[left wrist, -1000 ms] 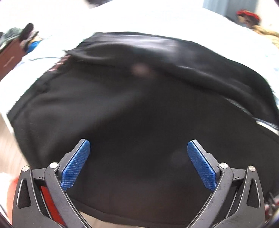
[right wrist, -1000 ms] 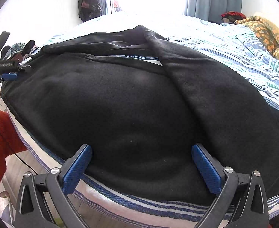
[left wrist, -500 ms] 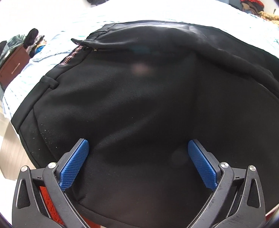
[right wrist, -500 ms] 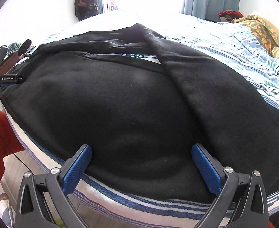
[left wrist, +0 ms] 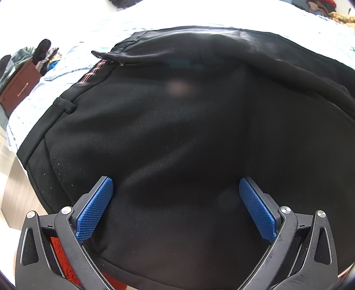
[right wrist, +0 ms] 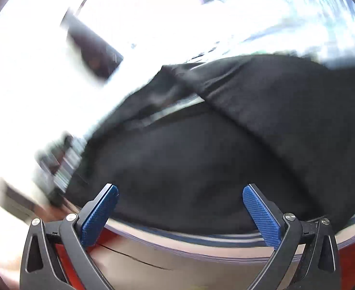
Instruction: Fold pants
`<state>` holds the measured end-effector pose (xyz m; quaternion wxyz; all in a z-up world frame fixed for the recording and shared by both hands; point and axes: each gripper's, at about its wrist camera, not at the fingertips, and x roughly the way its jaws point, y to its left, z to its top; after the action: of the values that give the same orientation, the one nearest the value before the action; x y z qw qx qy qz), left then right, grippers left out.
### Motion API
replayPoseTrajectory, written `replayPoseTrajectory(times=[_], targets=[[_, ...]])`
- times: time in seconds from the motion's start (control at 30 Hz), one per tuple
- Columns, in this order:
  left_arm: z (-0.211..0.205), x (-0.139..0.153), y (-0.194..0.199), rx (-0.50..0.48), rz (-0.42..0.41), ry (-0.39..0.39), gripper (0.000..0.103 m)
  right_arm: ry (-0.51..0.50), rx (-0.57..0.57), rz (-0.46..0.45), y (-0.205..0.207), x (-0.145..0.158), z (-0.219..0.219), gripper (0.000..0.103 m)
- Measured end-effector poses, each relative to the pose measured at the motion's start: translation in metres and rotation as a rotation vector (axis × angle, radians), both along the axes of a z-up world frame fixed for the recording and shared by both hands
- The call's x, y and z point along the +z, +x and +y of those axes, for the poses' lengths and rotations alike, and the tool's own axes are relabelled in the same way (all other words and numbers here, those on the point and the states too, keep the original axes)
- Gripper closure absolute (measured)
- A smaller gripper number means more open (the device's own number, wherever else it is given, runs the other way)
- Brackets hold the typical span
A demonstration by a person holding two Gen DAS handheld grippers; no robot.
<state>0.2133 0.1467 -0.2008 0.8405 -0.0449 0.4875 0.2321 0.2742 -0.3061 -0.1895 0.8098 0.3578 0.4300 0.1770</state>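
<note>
left tongs (left wrist: 176, 207) agape over pants (left wrist: 189, 133) | right tongs (right wrist: 180, 211) agape at bed edge (right wrist: 201, 241)

Left gripper (left wrist: 176, 209): black plastic frame, triangular cut-outs, silver screws at pivots, blue knurled pads on fingers (left wrist: 94, 213). Right gripper (right wrist: 180, 213): same black frame, silver screws, blue textured fingers (right wrist: 261, 215).

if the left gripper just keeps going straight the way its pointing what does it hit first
Most likely the black pants: the open left gripper points straight at the broad dark fabric on the bed, with nothing between. Depth is hard to judge.
</note>
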Motion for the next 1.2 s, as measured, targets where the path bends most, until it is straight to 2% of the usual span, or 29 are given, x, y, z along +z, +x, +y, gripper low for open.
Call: replayPoseTrajectory(times=[0.03, 0.07, 0.1, 0.17, 0.2, 0.33, 0.37, 0.43, 0.47, 0.5, 0.6, 0.67, 0.73, 0.8, 0.9, 1.0, 1.07, 1.2], targets=[[0.0, 0.0, 0.0, 0.002, 0.0, 0.002, 0.0, -0.001, -0.06, 0.015, 0.003, -0.002, -0.006, 0.006], [-0.001, 0.0, 0.0, 0.001, -0.001, 0.003, 0.0, -0.016, -0.15, 0.031, 0.003, -0.003, -0.016, 0.014], [0.0, 0.0, 0.0, -0.001, -0.002, 0.002, 0.001, -0.013, -0.275, 0.053, -0.001, -0.005, -0.029, 0.016], [0.0, 0.0, -0.001, -0.007, -0.006, -0.002, 0.001, 0.094, -0.483, 0.073, -0.014, -0.013, -0.057, 0.016], [0.0, 0.0, -0.002, -0.008, -0.01, 0.0, 0.001, 0.145, -0.548, 0.084, -0.018, -0.018, -0.067, 0.017], [-0.003, -0.001, -0.004, -0.002, -0.03, 0.022, 0.0, 0.238, -0.662, 0.108, -0.018, -0.026, -0.084, 0.018], [-0.003, -0.002, -0.004, 0.0, -0.033, 0.026, 0.001, 0.255, -0.689, 0.112, -0.019, -0.028, -0.086, 0.02], [-0.003, -0.001, -0.005, 0.003, -0.034, 0.028, 0.001, 0.227, -0.729, 0.145, -0.021, -0.031, -0.091, 0.043], [-0.002, 0.0, -0.005, 0.006, -0.028, 0.021, 0.001, 0.169, -0.727, 0.169, -0.018, -0.029, -0.095, 0.074], [-0.002, 0.002, -0.005, 0.008, -0.019, 0.012, 0.0, 0.1, -0.704, 0.181, -0.015, -0.026, -0.096, 0.094], [-0.002, 0.013, -0.006, 0.007, 0.001, -0.037, 0.001, -0.001, -0.629, 0.111, -0.016, -0.004, -0.108, 0.096], [-0.002, 0.023, -0.007, -0.019, -0.024, -0.123, 0.001, -0.042, -0.571, 0.027, -0.017, 0.022, -0.114, 0.097], [-0.002, 0.037, -0.005, -0.056, -0.084, -0.285, 0.001, -0.082, -0.494, -0.086, -0.02, 0.058, -0.114, 0.097], [-0.003, 0.051, 0.008, -0.108, -0.133, -0.49, 0.001, -0.103, -0.414, -0.206, -0.031, 0.094, -0.113, 0.097], [-0.009, 0.065, 0.039, -0.195, -0.147, -0.686, 0.001, -0.155, -0.313, -0.331, -0.049, 0.134, -0.105, 0.097], [-0.011, 0.072, 0.08, -0.254, -0.154, -0.86, 0.001, -0.185, -0.262, -0.405, -0.066, 0.156, -0.097, 0.097], [-0.007, 0.07, 0.108, -0.246, -0.151, -0.912, 0.001, -0.177, -0.247, -0.428, -0.082, 0.164, -0.092, 0.097], [0.006, 0.068, 0.146, -0.191, -0.149, -0.929, 0.001, -0.187, -0.211, -0.488, -0.122, 0.18, -0.086, 0.098]])
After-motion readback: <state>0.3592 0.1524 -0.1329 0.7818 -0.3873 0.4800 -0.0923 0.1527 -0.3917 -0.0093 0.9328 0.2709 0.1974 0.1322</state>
